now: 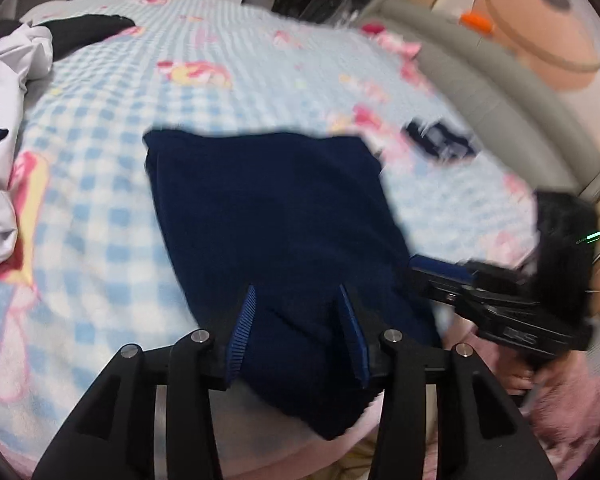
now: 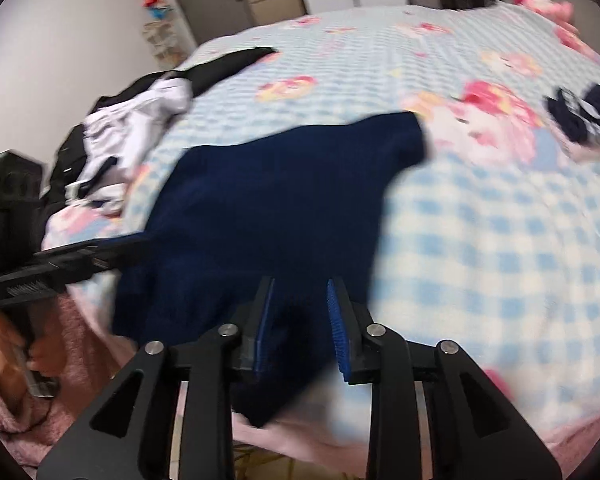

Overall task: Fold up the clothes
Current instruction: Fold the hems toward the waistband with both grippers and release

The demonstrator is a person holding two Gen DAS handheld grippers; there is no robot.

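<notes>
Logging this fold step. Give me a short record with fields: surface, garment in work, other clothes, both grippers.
surface: bed with blue checked, pink-printed blanket
garment in work: navy garment, lying on the blanket, near end hanging over the bed edge
other clothes: white and black heap at the far left; small navy folded item at the right
left gripper: jaws apart, navy cloth between them, pads not pressing
right gripper: jaws apart over the garment's near end, no grip visible
image quality: motion-blurred
</notes>
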